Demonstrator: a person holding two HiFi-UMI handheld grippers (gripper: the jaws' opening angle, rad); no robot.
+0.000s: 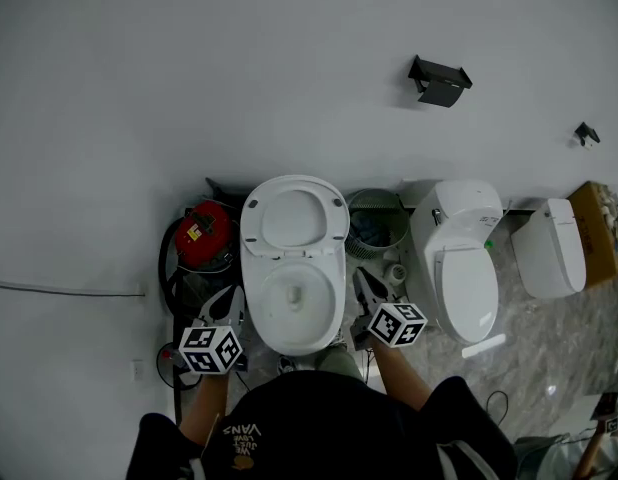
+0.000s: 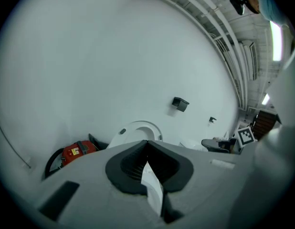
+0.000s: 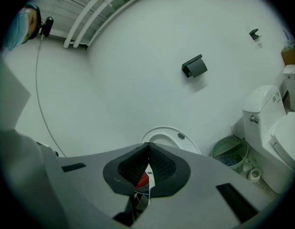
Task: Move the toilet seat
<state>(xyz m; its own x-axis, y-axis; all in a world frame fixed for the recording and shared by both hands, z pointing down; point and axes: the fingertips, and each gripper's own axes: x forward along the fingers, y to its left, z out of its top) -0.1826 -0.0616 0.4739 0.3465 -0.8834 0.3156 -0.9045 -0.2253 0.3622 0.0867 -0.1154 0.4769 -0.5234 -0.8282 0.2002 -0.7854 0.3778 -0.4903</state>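
Note:
A white toilet stands against the wall with its seat and lid (image 1: 294,218) raised upright over the open bowl (image 1: 294,303). My left gripper (image 1: 229,300) hovers just left of the bowl's front, shut and empty. At the bowl's right side my right gripper (image 1: 362,278) is likewise shut with nothing in it. In the left gripper view the closed jaws (image 2: 147,143) point at the raised seat (image 2: 140,128). The right gripper view shows its closed jaws (image 3: 148,147) below the seat (image 3: 166,136). Neither gripper touches the toilet.
A red canister (image 1: 204,233) with a black hose sits left of the toilet. A green wastebasket (image 1: 377,220) is to its right, then a second toilet (image 1: 464,263) and a third (image 1: 549,248). A black paper holder (image 1: 439,78) hangs on the wall. A cardboard box (image 1: 601,230) stands far right.

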